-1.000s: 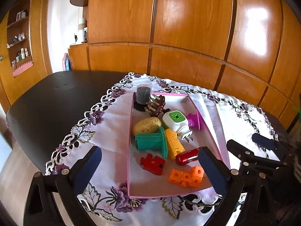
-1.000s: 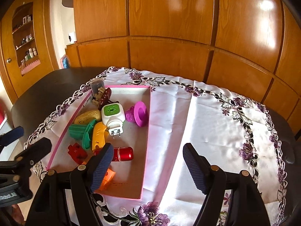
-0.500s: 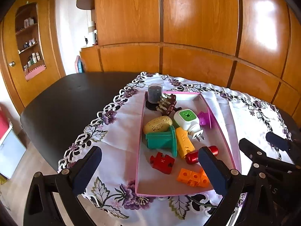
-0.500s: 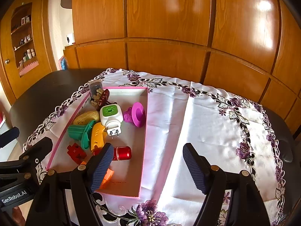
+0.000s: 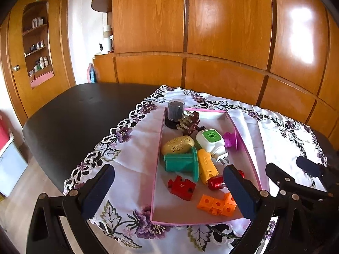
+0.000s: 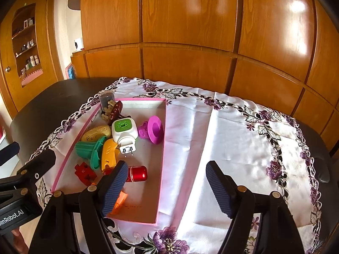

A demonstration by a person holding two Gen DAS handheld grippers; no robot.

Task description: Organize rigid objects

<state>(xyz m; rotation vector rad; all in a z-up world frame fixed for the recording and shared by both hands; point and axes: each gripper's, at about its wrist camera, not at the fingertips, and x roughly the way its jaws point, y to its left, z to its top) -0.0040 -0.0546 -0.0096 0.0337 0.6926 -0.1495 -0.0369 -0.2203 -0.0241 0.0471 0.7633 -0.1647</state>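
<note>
A shallow pink box (image 5: 247,146) (image 6: 162,154) lies on the embroidered white cloth. In it are a dark cylinder (image 5: 175,110), a brown hair claw (image 5: 189,122), a yellow oval piece (image 5: 178,145), a white and green plug-in (image 5: 210,140) (image 6: 124,130), a magenta flanged piece (image 6: 152,129), a green flanged piece (image 5: 182,164), a yellow piece (image 5: 206,165), a red puzzle piece (image 5: 181,187), a red cylinder (image 6: 136,174) and orange cubes (image 5: 216,205). My left gripper (image 5: 169,192) is open and empty, held before the box's near end. My right gripper (image 6: 167,187) is open and empty beside the box's right wall.
The cloth (image 6: 243,148) covers part of a dark table (image 5: 74,114). Wooden wall panels (image 5: 222,42) stand behind it. A shelf alcove (image 5: 38,48) is at the far left. The right gripper's body shows in the left wrist view (image 5: 296,182).
Both grippers have drawn back and up from the box; it looks smaller and further off. The left view has swung to show more dark table. Nothing in the box moved.
</note>
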